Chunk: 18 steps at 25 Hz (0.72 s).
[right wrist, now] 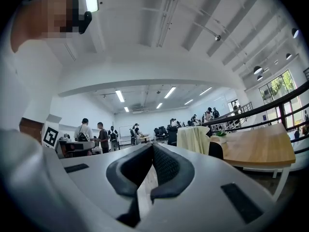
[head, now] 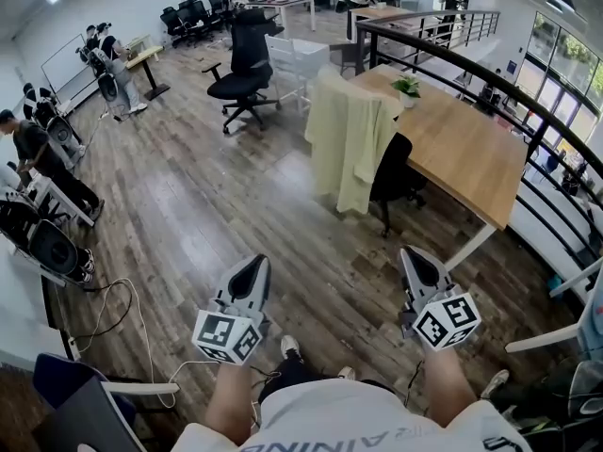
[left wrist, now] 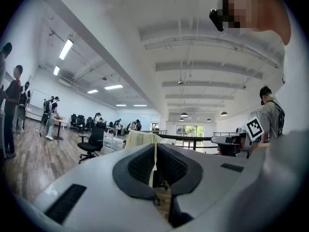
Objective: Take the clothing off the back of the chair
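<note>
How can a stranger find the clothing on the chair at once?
Find the long wooden table beside the black railing. A black chair stands at its edge, and the pale yellow garment hangs over its back. The other black office chair, farther off, is bare.

Closed left gripper (left wrist: 155,150); pale-yellow clothing (left wrist: 140,138) beyond

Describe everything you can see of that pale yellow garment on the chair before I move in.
The pale yellow garment looks like soft, thin fabric. It is draped over the back of the black chair, covering the backrest completely and hanging in long vertical folds, with one narrower panel or sleeve falling lower along the side nearer the chair seat. Its hem hangs clear of the floor. The chair is pushed up to the wooden table. Only the chair appears to touch the garment.
</note>
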Tool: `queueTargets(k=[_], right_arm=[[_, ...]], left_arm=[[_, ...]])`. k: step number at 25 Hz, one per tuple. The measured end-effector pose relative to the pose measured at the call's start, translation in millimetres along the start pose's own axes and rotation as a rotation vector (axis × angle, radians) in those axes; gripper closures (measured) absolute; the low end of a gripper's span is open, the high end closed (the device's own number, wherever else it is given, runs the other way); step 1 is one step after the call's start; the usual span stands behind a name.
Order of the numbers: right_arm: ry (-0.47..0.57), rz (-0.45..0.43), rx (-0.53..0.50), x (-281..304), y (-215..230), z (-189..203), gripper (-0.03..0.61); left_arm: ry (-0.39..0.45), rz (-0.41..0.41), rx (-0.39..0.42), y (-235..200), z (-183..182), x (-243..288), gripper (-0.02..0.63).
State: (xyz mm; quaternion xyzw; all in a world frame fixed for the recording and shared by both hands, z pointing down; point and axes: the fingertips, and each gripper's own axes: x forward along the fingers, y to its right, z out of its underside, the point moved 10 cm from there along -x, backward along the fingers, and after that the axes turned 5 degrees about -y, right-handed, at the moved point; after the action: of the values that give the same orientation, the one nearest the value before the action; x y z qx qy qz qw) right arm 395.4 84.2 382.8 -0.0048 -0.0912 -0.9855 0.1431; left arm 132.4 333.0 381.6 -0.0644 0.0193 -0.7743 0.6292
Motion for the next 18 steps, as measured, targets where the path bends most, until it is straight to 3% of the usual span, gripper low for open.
queueTargets(k=[8, 18], right_arm=[[-0.021, 0.013, -0.002, 67, -7, -2, 0.555], [-0.007, 0.051, -0.032, 183, -44, -14, 0.555]], left_arm=[[0.002, 0.007, -0.012, -60, -6, 24, 0.571], [0.016, 0.035, -0.039, -185, -21, 58, 0.571]])
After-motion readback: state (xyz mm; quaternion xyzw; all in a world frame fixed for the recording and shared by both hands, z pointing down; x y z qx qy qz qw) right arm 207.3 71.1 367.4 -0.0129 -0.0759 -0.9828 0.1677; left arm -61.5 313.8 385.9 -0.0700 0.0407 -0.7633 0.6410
